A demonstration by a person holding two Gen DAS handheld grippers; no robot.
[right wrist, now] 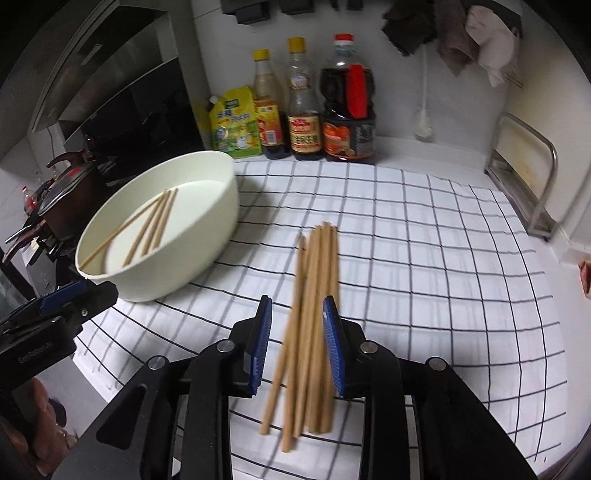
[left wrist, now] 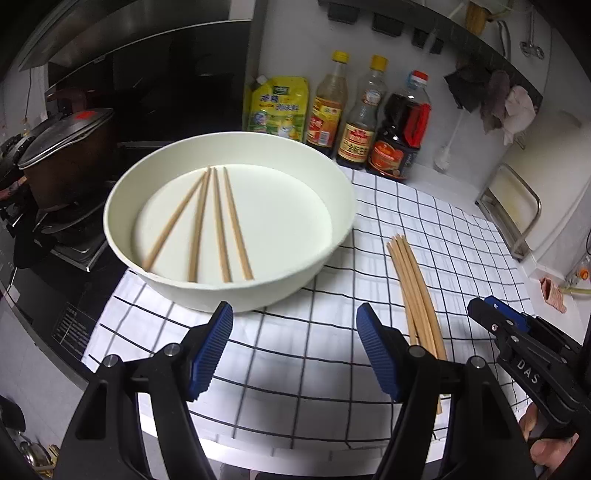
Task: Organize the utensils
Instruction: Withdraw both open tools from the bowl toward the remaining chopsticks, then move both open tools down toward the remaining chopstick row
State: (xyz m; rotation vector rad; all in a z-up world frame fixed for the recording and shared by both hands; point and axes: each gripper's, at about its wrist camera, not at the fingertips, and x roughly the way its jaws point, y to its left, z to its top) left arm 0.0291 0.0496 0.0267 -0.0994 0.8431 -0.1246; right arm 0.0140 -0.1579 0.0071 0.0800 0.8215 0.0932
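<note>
Left hand-held gripper [left wrist: 295, 350]: I'm holding it spread and empty above the checked cloth [left wrist: 306, 365], bowl [left wrist: 332, 177] at 12 o'clock.
Right hand-held gripper [right wrist: 297, 347]: I'm keeping it parted, straddling the loose chopsticks [right wrist: 314, 295], not pinching.
Bowl chopsticks [left wrist: 218, 225]: four are lying inside.

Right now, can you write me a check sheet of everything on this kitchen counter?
Surface: checked cloth over a white counter.
Job's things: four chopsticks lying in the white bowl; a bundle of chopsticks on the cloth.
Clutter: three sauce bottles and a yellow pouch by the wall.
Grippers: left gripper open, holding nothing; right gripper open around the bundle.
Cables: a white cord hangs on the wall.
Surroundings: lidded pot on the stove, metal rack, hanging rags.
</note>
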